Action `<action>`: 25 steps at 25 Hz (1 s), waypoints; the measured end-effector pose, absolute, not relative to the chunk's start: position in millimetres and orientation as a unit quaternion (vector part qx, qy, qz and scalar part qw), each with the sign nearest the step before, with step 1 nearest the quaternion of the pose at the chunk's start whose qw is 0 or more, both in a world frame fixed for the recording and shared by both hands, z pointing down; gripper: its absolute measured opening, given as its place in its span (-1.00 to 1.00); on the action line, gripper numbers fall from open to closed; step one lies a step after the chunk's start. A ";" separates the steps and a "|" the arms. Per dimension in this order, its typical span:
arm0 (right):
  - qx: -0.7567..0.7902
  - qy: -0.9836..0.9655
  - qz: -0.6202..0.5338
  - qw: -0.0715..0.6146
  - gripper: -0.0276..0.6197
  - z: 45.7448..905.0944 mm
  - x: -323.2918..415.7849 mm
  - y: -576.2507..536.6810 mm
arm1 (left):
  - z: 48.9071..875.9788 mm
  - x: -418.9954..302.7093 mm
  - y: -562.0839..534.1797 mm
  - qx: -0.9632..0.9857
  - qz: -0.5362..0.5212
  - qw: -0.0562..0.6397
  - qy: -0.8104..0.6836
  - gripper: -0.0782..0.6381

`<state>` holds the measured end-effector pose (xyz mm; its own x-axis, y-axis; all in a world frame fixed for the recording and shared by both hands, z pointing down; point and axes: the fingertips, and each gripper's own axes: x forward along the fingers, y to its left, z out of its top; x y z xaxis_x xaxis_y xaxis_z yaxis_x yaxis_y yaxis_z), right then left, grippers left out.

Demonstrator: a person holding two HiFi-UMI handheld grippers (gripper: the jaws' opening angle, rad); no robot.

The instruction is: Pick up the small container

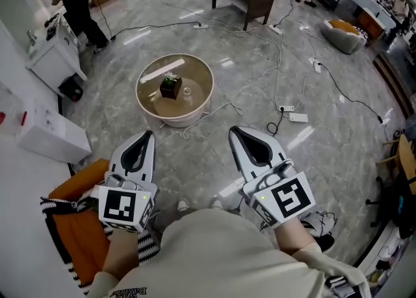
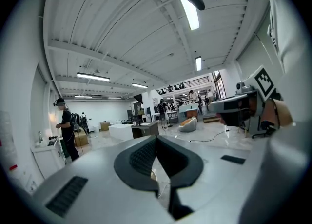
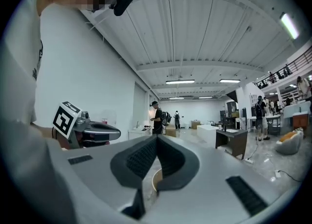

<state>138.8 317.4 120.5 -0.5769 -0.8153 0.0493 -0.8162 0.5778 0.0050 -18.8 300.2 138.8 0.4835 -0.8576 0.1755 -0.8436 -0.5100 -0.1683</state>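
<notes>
- Big hall, marble floor (image 1: 195, 167); low round worktop (image 1: 175, 120) ahead of me.
- Container (image 1: 171, 86) sits near the worktop's middle, with a clear thing (image 1: 187, 93) just beside it.
- Left gripper (image 1: 148, 137) and right gripper (image 1: 235, 133) are both closed and empty, near my body, well apart from the container.
- Step: the approach, not yet begun. Next I'd step in, open one gripper and bring it down around the container.

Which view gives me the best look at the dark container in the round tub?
Head view: the dark container stands unobstructed inside the tub. Both gripper views show only a sliver of tub rim between their jaws, no container.
</notes>
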 end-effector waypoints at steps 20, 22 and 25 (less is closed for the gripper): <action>0.419 -0.907 0.037 0.010 -0.93 140.6 178.3 307.5 | 151.2 24.6 297.3 -0.848 -0.135 0.026 0.513 -0.76; 0.417 -0.908 0.033 0.009 -0.93 140.4 177.0 300.3 | 153.4 23.2 290.7 -0.846 -0.134 0.030 0.515 -0.76; 0.420 -0.907 0.027 0.015 -0.92 143.6 174.9 286.5 | 157.1 21.7 277.2 -0.848 -0.131 0.032 0.513 -0.76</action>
<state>174.9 286.5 143.6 -0.6468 -0.7610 0.0501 -0.7626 0.6458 -0.0368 21.7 277.2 157.1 0.4389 -0.8786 0.1883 -0.8616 -0.4710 -0.1893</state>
